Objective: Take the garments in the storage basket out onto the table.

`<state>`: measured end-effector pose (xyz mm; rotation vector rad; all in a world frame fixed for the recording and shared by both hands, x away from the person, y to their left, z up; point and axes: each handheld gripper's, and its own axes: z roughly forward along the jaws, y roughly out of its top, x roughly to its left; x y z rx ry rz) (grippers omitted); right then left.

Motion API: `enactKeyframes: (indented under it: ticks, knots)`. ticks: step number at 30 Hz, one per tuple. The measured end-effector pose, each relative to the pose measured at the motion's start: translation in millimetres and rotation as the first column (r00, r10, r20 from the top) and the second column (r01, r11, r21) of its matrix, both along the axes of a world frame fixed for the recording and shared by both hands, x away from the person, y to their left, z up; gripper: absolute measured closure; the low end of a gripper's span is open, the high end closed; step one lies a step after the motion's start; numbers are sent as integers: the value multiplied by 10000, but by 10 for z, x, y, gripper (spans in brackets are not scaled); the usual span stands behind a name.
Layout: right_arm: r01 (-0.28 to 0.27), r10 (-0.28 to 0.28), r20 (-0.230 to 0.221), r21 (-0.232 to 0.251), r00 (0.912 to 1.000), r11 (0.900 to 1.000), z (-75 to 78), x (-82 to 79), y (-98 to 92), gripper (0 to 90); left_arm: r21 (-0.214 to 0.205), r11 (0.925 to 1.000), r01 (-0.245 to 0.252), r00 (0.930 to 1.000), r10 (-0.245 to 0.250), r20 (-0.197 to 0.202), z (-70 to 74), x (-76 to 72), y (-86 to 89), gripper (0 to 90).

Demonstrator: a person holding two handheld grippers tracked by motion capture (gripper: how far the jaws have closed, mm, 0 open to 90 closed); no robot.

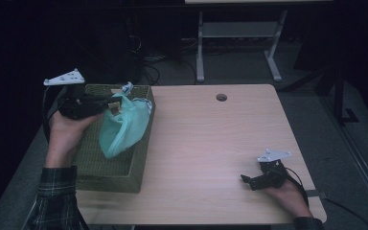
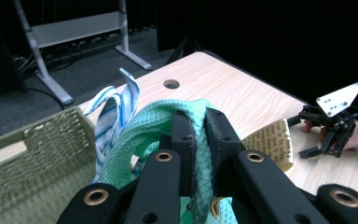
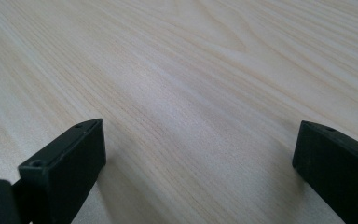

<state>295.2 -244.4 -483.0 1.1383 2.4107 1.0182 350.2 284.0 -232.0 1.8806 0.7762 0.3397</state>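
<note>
On the table: a light wood table (image 1: 211, 143) seen from above, with a small round hole (image 1: 221, 97) near its far edge; dark floor and the legs of another desk (image 1: 200, 48) lie beyond it.
Basket: a green woven basket (image 1: 120, 177) sits at the table's left end, its near corner at the front edge.
Cloth: a mint-green cloth (image 1: 122, 127) hangs over the basket's right side, gathered at the top and drooping into a pouch. From the left gripper view its weave looks like waffle knit (image 2: 154, 121).
Striped cloth: a blue-and-white striped piece (image 1: 127, 87) sticks up at the basket's far rim, just behind the green cloth; it stands beside it in the left gripper view (image 2: 114, 107).
Printed item: a tan piece with small dark print (image 2: 268, 142) shows just past the left jaws; what it is cannot be told.
Left gripper: the left gripper (image 1: 104, 103) is held above the basket by a hand with a plaid sleeve (image 1: 57, 191). Its jaws are clamped on a fold of the green cloth, pinched between them (image 2: 198, 140).
Right gripper: the right gripper (image 1: 249, 181) rests low at the table's near right corner, well apart from the basket. Its jaws stand wide apart over bare wood (image 3: 198, 154), gripping nothing.
</note>
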Motion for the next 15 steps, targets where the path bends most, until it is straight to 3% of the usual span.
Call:
enactKeyframes:
  ticks: [5, 15]
  knots:
    - [-20, 20, 46, -17, 10000, 10000, -1, 3, -2, 23, 1, 9997, 255, 9994, -255, 238, 104, 14, -145, 826]
    - [-26, 26, 50, -12, 10000, 10000, -1, 3, -2, 23, 84, 9975, 703, 9970, -706, 305, 103, 59, -414, 827]
